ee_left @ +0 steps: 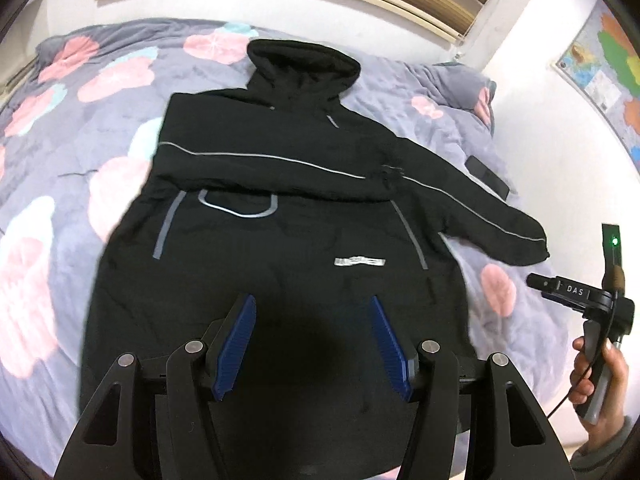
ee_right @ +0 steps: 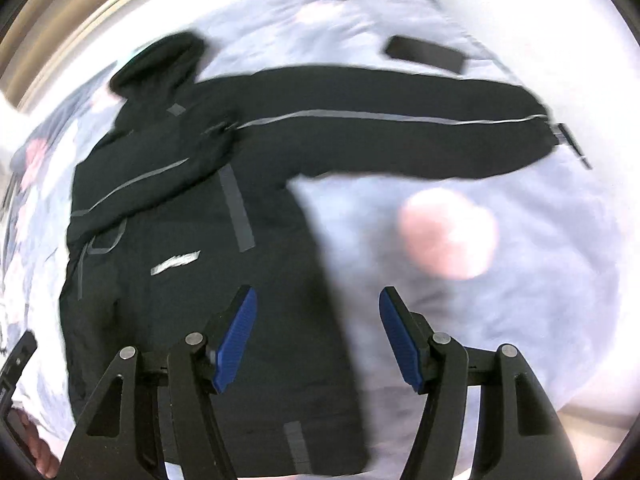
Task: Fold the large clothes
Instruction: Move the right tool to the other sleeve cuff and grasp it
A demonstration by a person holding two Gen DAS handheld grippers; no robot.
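Right now the black jacket (ee_left: pixel 280 240) lies flat on the flowery bed (ee_left: pixel 80 140), one sleeve (ee_right: pixel 400 136) sticking out; both the left gripper (ee_left: pixel 314 344) and right gripper (ee_right: pixel 318 340) are open and empty; a sloppy grab could bunch it up.

A: What's on the bed?
B: One black jacket (ee_left: pixel 280 248), one dark phone (ee_left: pixel 487 176), one floral quilt (ee_left: pixel 60 128).
A: Grippers?
B: Two: left gripper (ee_left: pixel 314 344), right gripper (ee_right: pixel 318 338)
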